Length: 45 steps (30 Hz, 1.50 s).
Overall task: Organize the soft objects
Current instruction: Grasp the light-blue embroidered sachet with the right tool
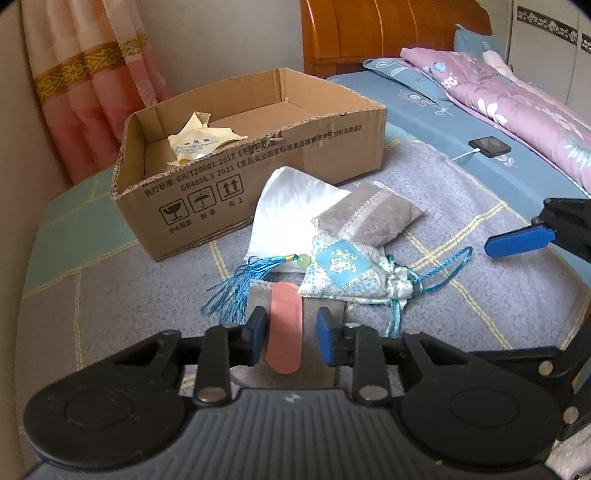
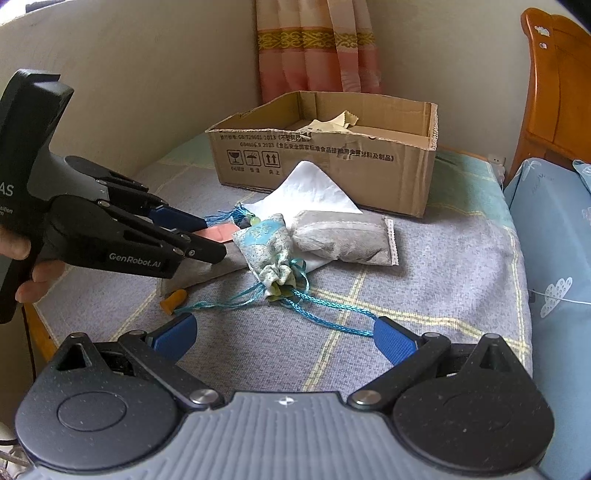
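Box (image 1: 258, 173) behind, tissue (image 1: 291, 206), pouch (image 1: 369, 218) and sachet (image 1: 347, 269) crowd ahead; left gripper (image 1: 291, 332) angled down, released, astride pink strip (image 1: 284, 332); right gripper (image 2: 288, 336) gaping, empty

A home bedroom is showing itself here: a wooden headboard (image 1: 388, 33) is rising behind a bed (image 1: 424, 110) where a lilac floral quilt (image 1: 517, 107) and blue pillows (image 2: 546, 229) are lying, while pink curtains (image 1: 92, 92) are hanging in the corner and a phone (image 1: 489, 146) is charging on the sheet beside a checked blanket (image 1: 443, 306).
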Each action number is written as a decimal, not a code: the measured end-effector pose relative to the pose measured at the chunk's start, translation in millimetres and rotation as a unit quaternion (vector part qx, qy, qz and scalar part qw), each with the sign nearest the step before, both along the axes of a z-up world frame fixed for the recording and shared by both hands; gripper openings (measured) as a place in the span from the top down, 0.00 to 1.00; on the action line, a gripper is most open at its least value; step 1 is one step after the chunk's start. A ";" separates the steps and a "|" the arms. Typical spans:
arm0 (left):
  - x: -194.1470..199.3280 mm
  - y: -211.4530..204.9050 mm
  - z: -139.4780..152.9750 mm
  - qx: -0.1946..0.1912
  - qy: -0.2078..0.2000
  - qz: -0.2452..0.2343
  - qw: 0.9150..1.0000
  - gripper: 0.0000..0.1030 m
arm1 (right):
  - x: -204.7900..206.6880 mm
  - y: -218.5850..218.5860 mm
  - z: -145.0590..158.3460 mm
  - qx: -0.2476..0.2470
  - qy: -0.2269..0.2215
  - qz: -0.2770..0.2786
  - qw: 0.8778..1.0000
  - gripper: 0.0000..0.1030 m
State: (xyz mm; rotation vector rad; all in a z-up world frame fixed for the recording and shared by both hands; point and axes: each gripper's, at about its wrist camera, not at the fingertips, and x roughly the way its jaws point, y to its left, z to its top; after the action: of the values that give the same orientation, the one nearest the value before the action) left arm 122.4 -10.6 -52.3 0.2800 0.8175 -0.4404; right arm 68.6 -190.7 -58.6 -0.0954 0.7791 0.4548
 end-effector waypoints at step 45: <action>-10.1 59.1 17.6 -0.053 0.000 0.075 0.996 0.86 | 41.2 59.7 -6.1 -0.093 -0.049 0.055 0.993 0.35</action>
State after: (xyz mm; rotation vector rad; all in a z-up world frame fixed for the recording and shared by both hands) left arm 112.3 48.6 -34.7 0.1194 0.8067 -0.3407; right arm 109.8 -131.1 -64.7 -0.3328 0.7202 0.4772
